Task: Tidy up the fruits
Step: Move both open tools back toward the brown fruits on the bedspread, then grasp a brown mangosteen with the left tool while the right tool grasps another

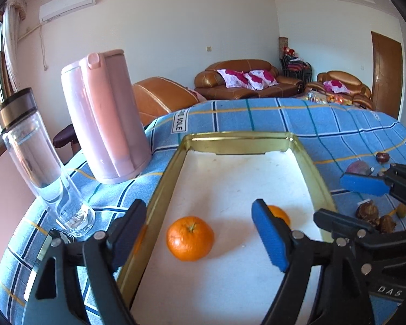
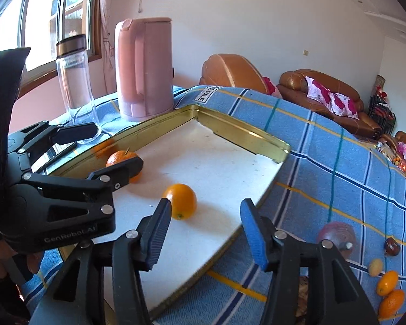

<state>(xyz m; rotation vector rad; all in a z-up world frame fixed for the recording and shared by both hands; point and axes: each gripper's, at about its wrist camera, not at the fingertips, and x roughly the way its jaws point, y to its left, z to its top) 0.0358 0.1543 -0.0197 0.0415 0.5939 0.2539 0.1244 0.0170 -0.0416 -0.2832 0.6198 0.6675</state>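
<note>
While hovering over the gold-rimmed tray (image 1: 159, 184), left gripper (image 1: 200, 233) spread wide, gripping nothing. Inside the tray, a tangerine (image 1: 190, 238) between the pads; a second orange fruit (image 1: 280, 214) half hidden behind the blue pad. Beyond, right gripper (image 1: 365, 185) above loose fruit on the blue checked cloth (image 1: 257, 116).

From the right wrist: right gripper (image 2: 205, 230) gaping, empty, a small orange (image 2: 182, 201) just ahead on the tray's white floor. Left gripper (image 2: 105, 149) open over the tangerine (image 2: 120, 158). Kumquats (image 2: 387, 283) and a purple fruit (image 2: 337, 234) on the cloth outside the tray (image 2: 246, 132).
</note>
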